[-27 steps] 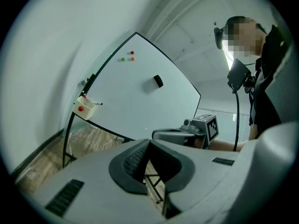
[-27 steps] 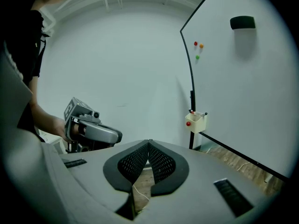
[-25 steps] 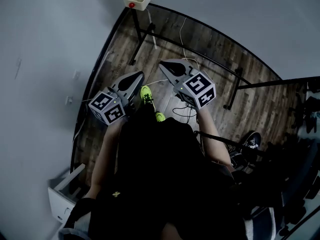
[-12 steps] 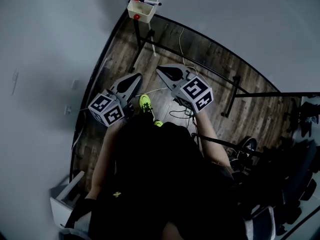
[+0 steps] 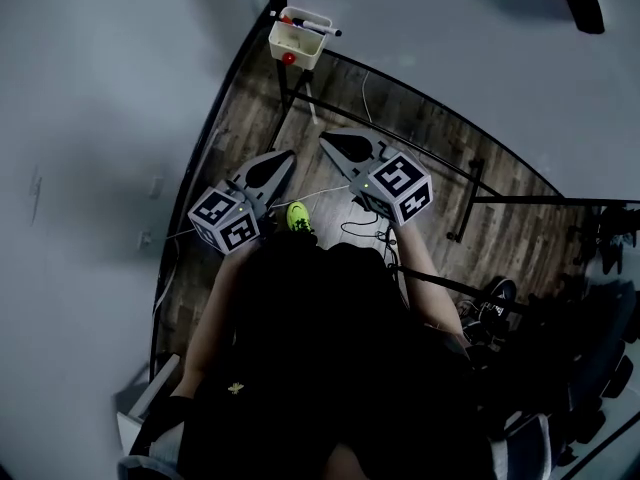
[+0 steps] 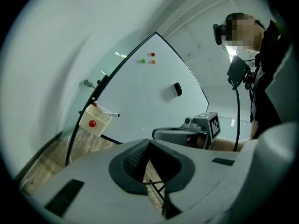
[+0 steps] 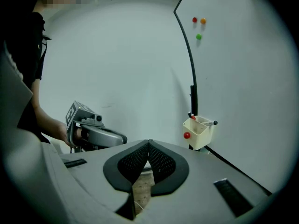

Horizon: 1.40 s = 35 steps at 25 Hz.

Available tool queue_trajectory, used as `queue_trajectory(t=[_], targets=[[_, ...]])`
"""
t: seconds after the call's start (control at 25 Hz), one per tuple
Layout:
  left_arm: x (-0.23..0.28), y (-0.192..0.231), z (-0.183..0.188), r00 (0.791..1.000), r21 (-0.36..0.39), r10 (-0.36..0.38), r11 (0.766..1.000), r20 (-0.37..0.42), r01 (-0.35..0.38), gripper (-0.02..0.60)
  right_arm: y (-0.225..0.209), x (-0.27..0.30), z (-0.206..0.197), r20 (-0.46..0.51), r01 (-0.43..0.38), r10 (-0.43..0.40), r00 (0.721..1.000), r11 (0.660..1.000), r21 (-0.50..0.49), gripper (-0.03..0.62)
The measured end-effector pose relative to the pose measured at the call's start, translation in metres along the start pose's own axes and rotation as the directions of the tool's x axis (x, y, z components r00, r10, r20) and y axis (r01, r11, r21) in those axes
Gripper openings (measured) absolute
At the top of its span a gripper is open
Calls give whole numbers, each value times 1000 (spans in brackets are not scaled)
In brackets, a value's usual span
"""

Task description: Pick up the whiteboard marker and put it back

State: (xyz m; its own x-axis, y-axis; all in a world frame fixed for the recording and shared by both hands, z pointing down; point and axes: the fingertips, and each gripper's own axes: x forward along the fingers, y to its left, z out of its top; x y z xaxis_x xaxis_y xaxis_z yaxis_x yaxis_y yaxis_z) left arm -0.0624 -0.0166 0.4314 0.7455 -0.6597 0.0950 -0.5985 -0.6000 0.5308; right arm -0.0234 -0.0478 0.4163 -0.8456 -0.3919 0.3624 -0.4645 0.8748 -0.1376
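**Both hand-held grippers shut and empty; marker in the cup on the board**

The left hand-held gripper [image 6: 150, 141] has its jaws closed tip to tip with nothing between them. Only floor planks show through the gap behind the tips. The right hand-held gripper [image 7: 149, 142] is closed the same way and holds nothing. The person carries the two side by side in front of the body. They are apart from each other, and both point toward the board [image 6: 149, 94] from well short of it.

A white cup [image 5: 297, 40] hangs at the board's lower corner, against the black frame edge. It has a red dot [image 5: 289, 58] on its front. The marker [image 5: 322, 30], white with a dark cap, lies across the cup's rim. Its capped end sticks out past the cup's side, toward the board's face. A red-tipped pen [image 7: 192, 116] also stands in the cup on the frame side.

Near the board's upper corner sit three small magnets [image 6: 153, 61]: red, orange and green. A dark eraser [image 6: 177, 88] clings to the board's face nearer its middle.

Below the board is a wooden floor [image 5: 250, 128]. It carries the black stand [image 5: 540, 200] and some thin cables [image 5: 365, 230]. A bright green shoe [image 5: 297, 215] shows between the two marker cubes.
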Motion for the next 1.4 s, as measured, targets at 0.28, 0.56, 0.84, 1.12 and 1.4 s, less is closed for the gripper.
queue_trajectory(t=[0.28,0.56,0.84,1.12,1.4], targets=[[6,13,9,998,-3,-57,998,-20,56,14,-16,21,12,12,65,-64,998,998,-27,-5],[7,18,22,996,4,-84,996,-7,84,14,-35,24,29,38,150,-148,988,987,-55,-4],[12,26,34,996,24,-86,996,18,86,14,-56,29,38,46,184,-180,983,979,-84,-3],[18,42,45,997,16,-71,997,21,70,14,-80,40,42,59,201,-197,979,977,-75,13],[23,56,50,999,1,-45,999,15,45,14,-105,51,43,62,209,-206,977,977,-42,60]])
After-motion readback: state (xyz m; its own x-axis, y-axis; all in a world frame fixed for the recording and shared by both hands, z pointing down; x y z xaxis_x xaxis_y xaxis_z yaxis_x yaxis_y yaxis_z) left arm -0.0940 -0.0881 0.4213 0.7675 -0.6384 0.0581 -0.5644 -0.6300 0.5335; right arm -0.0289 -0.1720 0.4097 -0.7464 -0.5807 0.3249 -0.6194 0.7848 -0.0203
